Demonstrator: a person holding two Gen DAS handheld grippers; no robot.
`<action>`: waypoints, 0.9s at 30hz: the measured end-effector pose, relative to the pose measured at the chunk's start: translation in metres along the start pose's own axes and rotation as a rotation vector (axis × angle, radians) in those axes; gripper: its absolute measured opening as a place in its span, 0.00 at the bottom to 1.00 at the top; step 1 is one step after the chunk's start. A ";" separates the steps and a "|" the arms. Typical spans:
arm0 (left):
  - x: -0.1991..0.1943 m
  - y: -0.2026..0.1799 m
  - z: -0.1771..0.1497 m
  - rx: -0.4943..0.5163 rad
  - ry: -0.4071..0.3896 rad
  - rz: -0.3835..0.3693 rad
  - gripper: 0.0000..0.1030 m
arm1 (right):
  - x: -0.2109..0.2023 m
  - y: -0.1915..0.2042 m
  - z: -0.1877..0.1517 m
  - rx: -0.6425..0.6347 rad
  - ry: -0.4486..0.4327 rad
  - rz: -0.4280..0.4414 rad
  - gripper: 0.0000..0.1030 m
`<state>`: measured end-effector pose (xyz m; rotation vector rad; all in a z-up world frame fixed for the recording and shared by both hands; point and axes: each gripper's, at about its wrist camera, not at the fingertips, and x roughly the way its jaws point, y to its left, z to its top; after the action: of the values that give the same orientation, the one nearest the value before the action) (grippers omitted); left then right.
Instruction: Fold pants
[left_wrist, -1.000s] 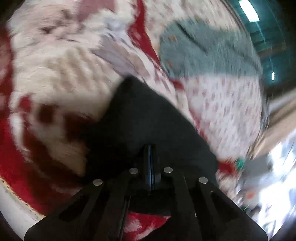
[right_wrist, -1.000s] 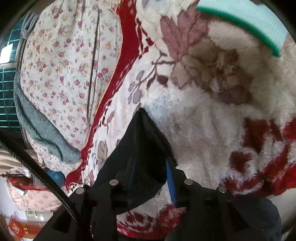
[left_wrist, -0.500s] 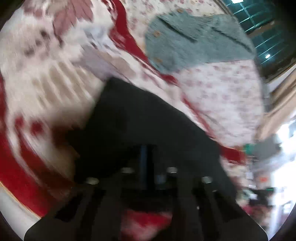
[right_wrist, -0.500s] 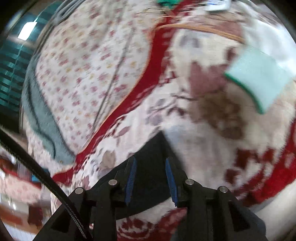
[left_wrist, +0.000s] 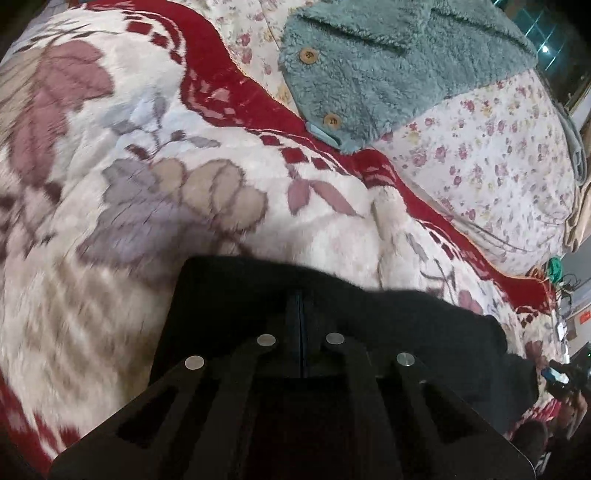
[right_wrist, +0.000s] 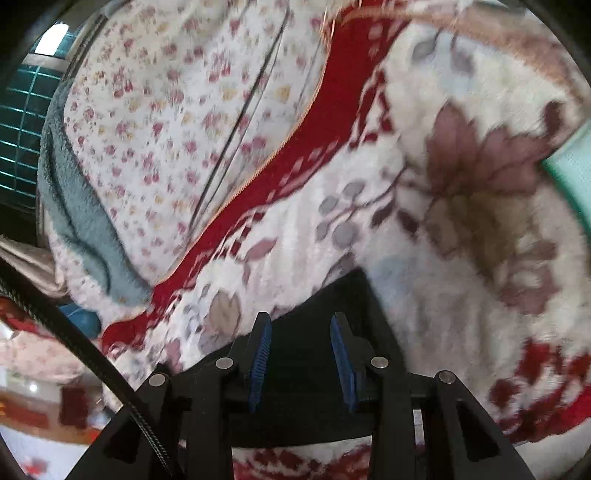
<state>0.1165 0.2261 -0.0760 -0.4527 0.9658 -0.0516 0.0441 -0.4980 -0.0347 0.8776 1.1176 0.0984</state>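
Two grippers are at work on the soft black pants (left_wrist: 236, 295), which lie on the plush white and red flowered blanket (left_wrist: 110, 206). Your left gripper (left_wrist: 301, 314) has its fingers pressed together on the black cloth, so that end of the pants can be carried. Your right gripper (right_wrist: 301, 343) has its blue-padded fingers (right_wrist: 258, 354) spread apart, with black cloth lying between them but not pinched; I judge it has let go or is not yet gripping. The fluffy teal jacket with wooden buttons (left_wrist: 388, 74) rests well apart, on the flowered sheet (left_wrist: 498, 155).
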 end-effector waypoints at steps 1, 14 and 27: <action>0.004 0.000 0.004 -0.005 0.012 0.004 0.02 | 0.008 -0.002 -0.001 0.011 0.030 0.016 0.34; -0.062 -0.012 0.022 -0.042 -0.114 -0.003 0.03 | 0.037 -0.018 -0.011 0.046 0.095 0.031 0.42; -0.046 -0.013 -0.051 -0.144 -0.025 -0.018 0.23 | 0.034 -0.019 -0.010 0.060 0.086 0.068 0.43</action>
<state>0.0511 0.2072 -0.0598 -0.5930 0.9449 0.0076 0.0454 -0.4887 -0.0741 0.9722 1.1762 0.1610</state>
